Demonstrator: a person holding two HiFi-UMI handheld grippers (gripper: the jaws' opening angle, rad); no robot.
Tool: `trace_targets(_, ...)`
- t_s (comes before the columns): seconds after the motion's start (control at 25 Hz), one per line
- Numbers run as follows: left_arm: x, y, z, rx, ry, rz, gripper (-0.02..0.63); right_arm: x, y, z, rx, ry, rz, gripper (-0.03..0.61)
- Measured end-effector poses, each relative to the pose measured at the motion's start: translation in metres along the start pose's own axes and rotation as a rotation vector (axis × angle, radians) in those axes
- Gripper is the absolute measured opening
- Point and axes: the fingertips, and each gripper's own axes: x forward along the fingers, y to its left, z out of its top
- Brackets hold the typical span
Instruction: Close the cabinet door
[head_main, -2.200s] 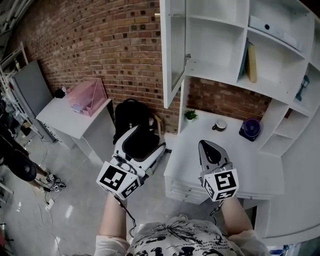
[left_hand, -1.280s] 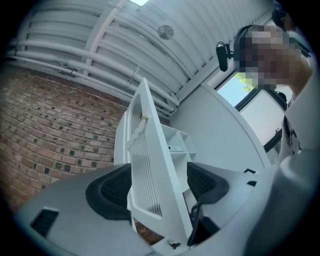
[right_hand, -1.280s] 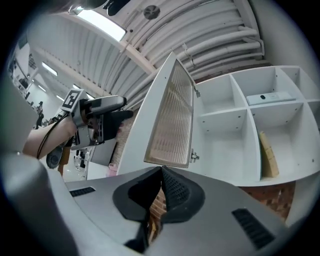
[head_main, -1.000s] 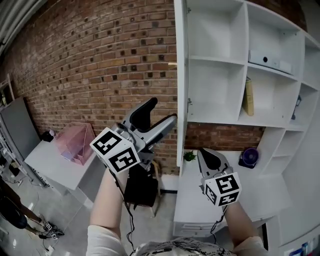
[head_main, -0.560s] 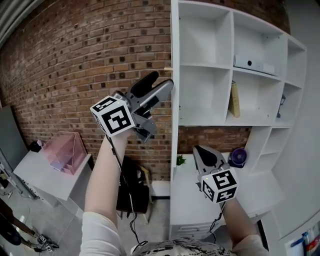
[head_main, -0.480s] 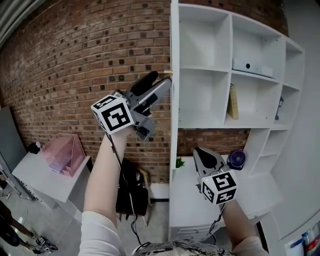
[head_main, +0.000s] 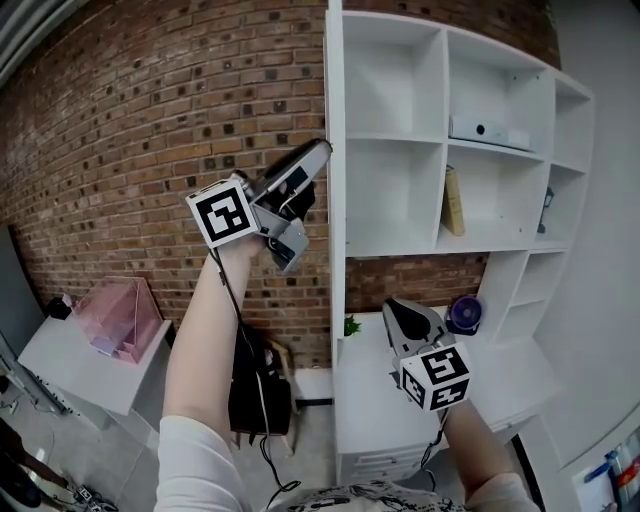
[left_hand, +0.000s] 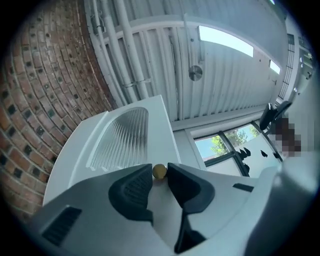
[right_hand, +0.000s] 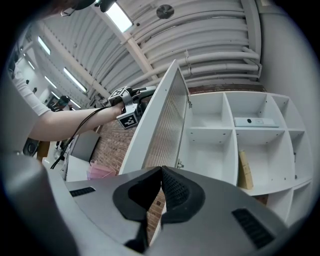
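The white cabinet door (head_main: 334, 200) stands open, edge-on to me in the head view. In the left gripper view its ribbed glass panel (left_hand: 122, 137) and small brass knob (left_hand: 159, 171) show. My left gripper (head_main: 318, 150) is raised to the door's outer edge. Its jaws have just been closing and now pinch the knob between the fingertips (left_hand: 148, 175). My right gripper (head_main: 395, 308) hangs lower, over the desk in front of the cabinet, shut with nothing in it. In the right gripper view the door (right_hand: 167, 125) swings out from the open shelves.
The shelves hold a tan book (head_main: 452, 200) and a white box (head_main: 487, 131). On the white desk (head_main: 370, 400) are a small plant (head_main: 349, 325) and a purple object (head_main: 463, 314). A black backpack (head_main: 252, 385) and a pink box (head_main: 118, 305) sit left, against the brick wall.
My left gripper rose from waist height to the door's edge and its wide-open jaws closed round the knob. The right gripper barely moved. The head view tilted upward.
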Motion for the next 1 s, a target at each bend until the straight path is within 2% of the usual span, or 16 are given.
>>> trace_targets(0.2, 0.005, -0.002, -0.003, 0.034, 0.010, -0.007, 0.094, -0.004, -0.012, -0.006, 0.013, 0.016, -0.047, 0.015)
trace_targets(0.44, 0.015, -0.003, -0.013, 0.024, -0.016, -0.031, 0.094, -0.008, -0.031, -0.023, 0.027, 0.060, -0.098, 0.015)
trace_targets(0.64, 0.036, -0.010, -0.024, 0.104, 0.002, -0.012, 0.094, -0.010, -0.053, -0.029, 0.045, 0.079, -0.122, 0.015)
trace_targets(0.8, 0.058, -0.017, -0.040, 0.175, 0.029, -0.024, 0.095, -0.012, -0.069, -0.038, 0.060, 0.074, -0.117, 0.015)
trace_targets(1.0, 0.094, -0.017, -0.068, 0.229, 0.058, 0.010, 0.097, -0.018, -0.105, -0.053, 0.057, 0.073, -0.106, 0.015)
